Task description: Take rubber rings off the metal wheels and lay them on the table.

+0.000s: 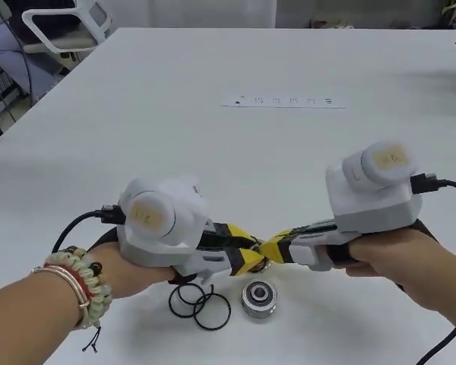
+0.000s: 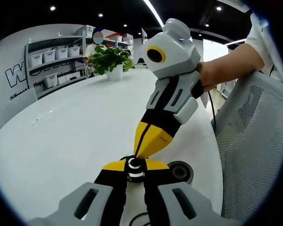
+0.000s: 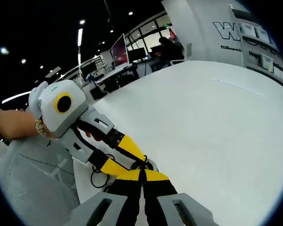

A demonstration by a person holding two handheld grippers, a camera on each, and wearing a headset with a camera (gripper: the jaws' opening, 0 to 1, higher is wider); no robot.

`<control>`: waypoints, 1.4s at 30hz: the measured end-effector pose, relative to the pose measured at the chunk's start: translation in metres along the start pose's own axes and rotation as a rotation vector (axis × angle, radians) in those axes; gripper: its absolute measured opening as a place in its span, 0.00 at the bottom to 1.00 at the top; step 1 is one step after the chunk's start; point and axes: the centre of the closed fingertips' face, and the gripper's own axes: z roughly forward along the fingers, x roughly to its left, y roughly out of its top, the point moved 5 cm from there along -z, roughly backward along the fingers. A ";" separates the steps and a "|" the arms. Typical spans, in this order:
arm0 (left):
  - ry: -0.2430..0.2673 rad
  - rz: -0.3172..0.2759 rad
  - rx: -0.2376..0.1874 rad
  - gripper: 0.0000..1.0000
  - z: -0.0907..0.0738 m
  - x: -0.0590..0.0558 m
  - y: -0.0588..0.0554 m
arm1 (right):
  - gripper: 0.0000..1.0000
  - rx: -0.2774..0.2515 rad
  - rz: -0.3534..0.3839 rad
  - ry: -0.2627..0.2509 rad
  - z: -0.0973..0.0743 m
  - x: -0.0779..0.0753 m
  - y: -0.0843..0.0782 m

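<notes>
My left gripper (image 1: 251, 258) (image 2: 135, 164) is shut on a small metal wheel (image 2: 135, 173) and holds it just above the white table (image 1: 235, 160). My right gripper (image 1: 278, 249) (image 3: 141, 175) comes in from the opposite side. Its yellow tips are shut at the wheel's rim, pinching the black rubber ring there. A second metal wheel (image 1: 258, 298) (image 2: 180, 172) stands on the table just below both grippers. Several loose black rubber rings (image 1: 200, 303) (image 3: 98, 178) lie overlapping to its left.
A white power strip (image 1: 285, 101) lies flat at mid table, far from the work. An office chair (image 1: 64, 23) stands past the far left corner, and a potted plant (image 2: 111, 59) at the far right edge. Cables (image 1: 80, 224) trail from both grippers.
</notes>
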 end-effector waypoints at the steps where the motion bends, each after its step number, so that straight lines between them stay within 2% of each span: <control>1: 0.000 0.000 0.000 0.08 0.000 0.000 0.000 | 0.00 -0.001 0.004 0.001 0.000 0.000 0.000; 6: 0.009 -0.008 -0.017 0.08 0.000 0.000 -0.001 | 0.00 0.006 0.007 -0.005 -0.001 -0.001 -0.001; 14: 0.003 -0.018 -0.010 0.08 0.000 0.001 -0.001 | 0.00 0.018 -0.008 -0.017 -0.002 -0.003 -0.003; 21: -0.010 -0.001 0.034 0.09 -0.002 0.001 0.002 | 0.00 0.021 -0.003 -0.020 -0.004 -0.004 -0.003; 23: -0.018 0.002 0.041 0.14 -0.004 0.002 0.002 | 0.00 0.022 -0.001 -0.021 -0.004 -0.004 -0.003; 27: -0.042 0.023 0.039 0.28 -0.012 0.000 0.010 | 0.00 0.015 -0.001 -0.029 -0.006 -0.004 -0.001; 31: -0.086 0.005 0.031 0.38 -0.023 -0.002 0.022 | 0.00 -0.005 0.012 -0.035 -0.010 -0.005 0.004; 33: -0.084 0.040 0.032 0.42 -0.030 -0.001 0.028 | 0.00 -0.012 0.014 -0.042 -0.012 -0.006 0.006; 35: -0.081 0.045 0.036 0.48 -0.038 0.001 0.035 | 0.00 -0.019 0.015 -0.048 -0.014 -0.007 0.007; 37: -0.068 0.053 0.020 0.53 -0.046 0.003 0.042 | 0.00 -0.029 0.020 -0.053 -0.017 -0.009 0.009; 42: -0.030 0.062 0.001 0.55 -0.069 0.004 0.052 | 0.00 -0.067 0.028 -0.057 -0.023 -0.008 0.018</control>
